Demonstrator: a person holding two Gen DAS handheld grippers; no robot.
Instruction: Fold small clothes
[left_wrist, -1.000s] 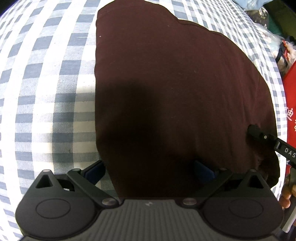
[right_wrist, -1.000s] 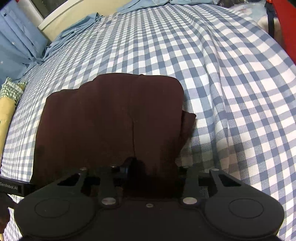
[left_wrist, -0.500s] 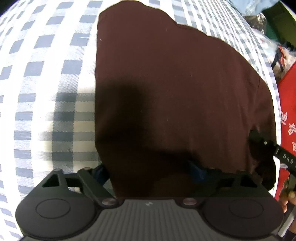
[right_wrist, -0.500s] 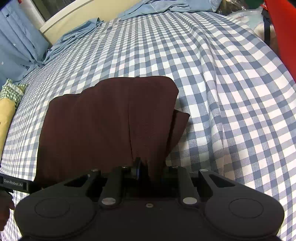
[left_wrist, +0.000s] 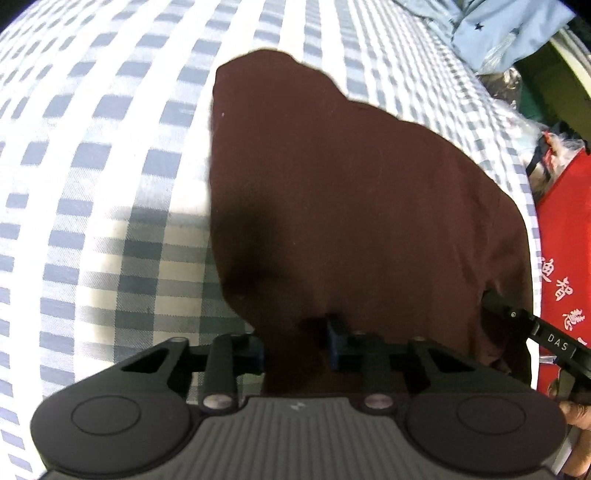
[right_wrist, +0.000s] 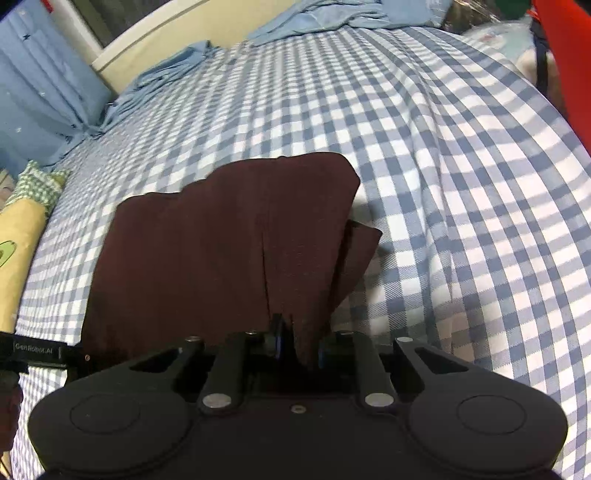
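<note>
A dark maroon garment (left_wrist: 354, 206) lies on the blue-and-white checked bed sheet (left_wrist: 92, 184). My left gripper (left_wrist: 295, 339) is shut on its near edge, with cloth bunched between the blue pads. In the right wrist view the same garment (right_wrist: 221, 243) lies partly folded, with a flap sticking out at its right side. My right gripper (right_wrist: 297, 347) is shut on its near edge and lifts it a little. The other gripper's tip shows at the right edge of the left view (left_wrist: 517, 317) and at the left edge of the right view (right_wrist: 37, 352).
A red bag with printed characters (left_wrist: 569, 258) stands past the bed's right edge. Light blue bedding (right_wrist: 166, 70) and a curtain (right_wrist: 40, 96) lie at the far end. A yellow and green pillow (right_wrist: 22, 221) rests at the left.
Both grippers have closed on the garment's near edge and raised it. The cloth has gathered toward the jaws and the views have pulled back.
</note>
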